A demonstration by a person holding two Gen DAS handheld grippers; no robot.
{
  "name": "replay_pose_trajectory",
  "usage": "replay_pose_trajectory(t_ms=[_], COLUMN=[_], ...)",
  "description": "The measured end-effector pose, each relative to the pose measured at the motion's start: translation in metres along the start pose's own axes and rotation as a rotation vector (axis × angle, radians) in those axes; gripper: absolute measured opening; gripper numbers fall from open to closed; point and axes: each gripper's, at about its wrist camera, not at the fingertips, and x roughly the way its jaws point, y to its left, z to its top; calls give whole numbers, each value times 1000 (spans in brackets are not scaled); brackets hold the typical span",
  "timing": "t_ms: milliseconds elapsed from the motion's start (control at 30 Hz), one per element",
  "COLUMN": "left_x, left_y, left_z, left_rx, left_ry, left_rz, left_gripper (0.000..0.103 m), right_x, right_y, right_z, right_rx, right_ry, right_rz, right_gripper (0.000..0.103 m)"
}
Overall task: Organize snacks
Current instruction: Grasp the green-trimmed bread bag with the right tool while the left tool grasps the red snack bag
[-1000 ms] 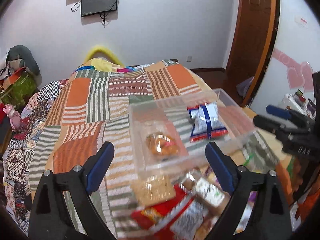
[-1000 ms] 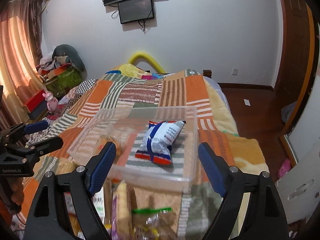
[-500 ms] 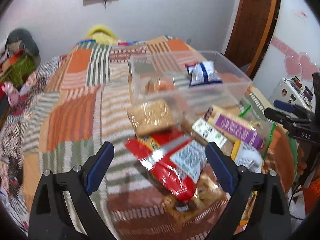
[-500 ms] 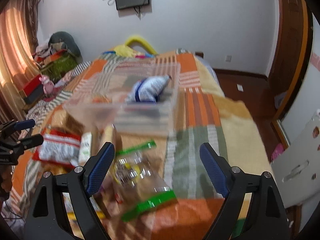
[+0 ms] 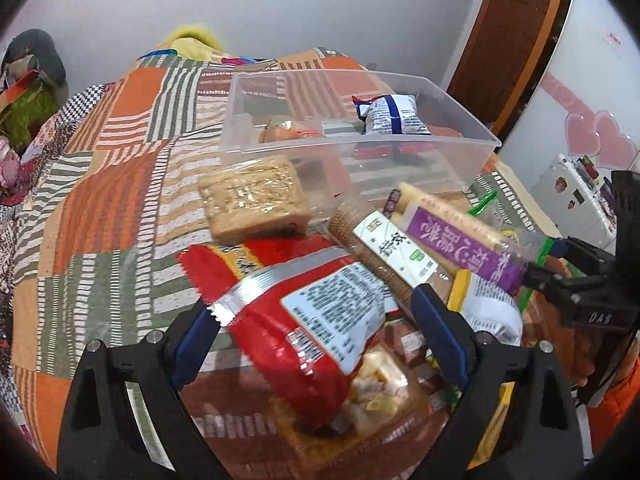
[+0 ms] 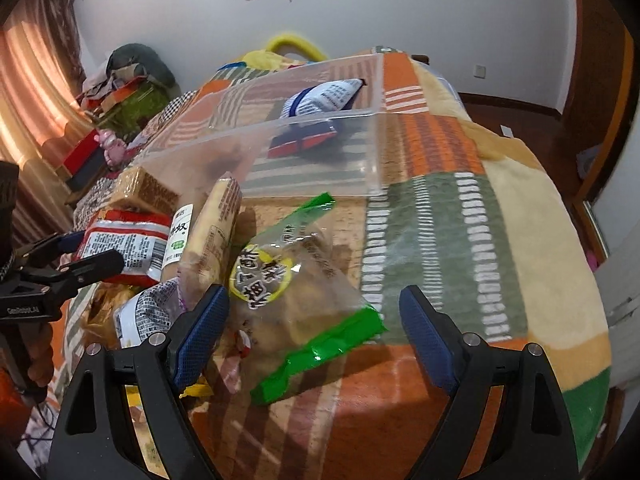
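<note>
A clear plastic bin [image 5: 472, 140] [image 6: 372, 152] sits on the patchwork bed and holds a blue-white snack bag [image 5: 390, 120] [image 6: 320, 100] and an orange pastry [image 5: 280, 134]. A pile of snacks lies in front of it. My left gripper [image 5: 316, 328] is open, its jaws on either side of a red packet [image 5: 296, 320]. My right gripper [image 6: 314, 320] is open over a clear green-edged bag [image 6: 296, 296]. A tan cracker block [image 5: 256, 200], a brown roll [image 5: 384, 248] and a purple-labelled pack [image 5: 452, 232] lie between.
The bed's quilt [image 5: 100, 200] extends to the left and far end. The bed's right edge [image 6: 568, 240] drops to a wooden floor. Clutter and a curtain stand at the left [image 6: 48, 92]. A door stands at the back right [image 5: 516, 28].
Both grippers have tilted down and dropped closer to the snack pile; the bin now sits higher in both views. The jaws stay open.
</note>
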Motion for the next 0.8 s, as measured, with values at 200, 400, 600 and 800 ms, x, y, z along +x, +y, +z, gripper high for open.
replay_pose_trajectory(t_ms=[200, 400, 600, 800], left_x=[9, 11, 6, -1], left_y=[-5, -10, -7, -14], left_z=[0, -2, -2, -5], left_rx=[-3, 36, 34, 45], left_ry=[-1, -16, -35, -30], left_rz=[10, 79, 74, 44], left_gripper=[93, 72, 44, 33], right_x=[9, 13, 10, 3], right_y=[3, 4, 7, 7], right_z=[0, -4, -7, -9], right_rx=[-15, 3, 1, -14], right_ry=[-2, 5, -5, -36], right_rz=[-1, 6, 33, 1], right_gripper=[85, 80, 53, 45])
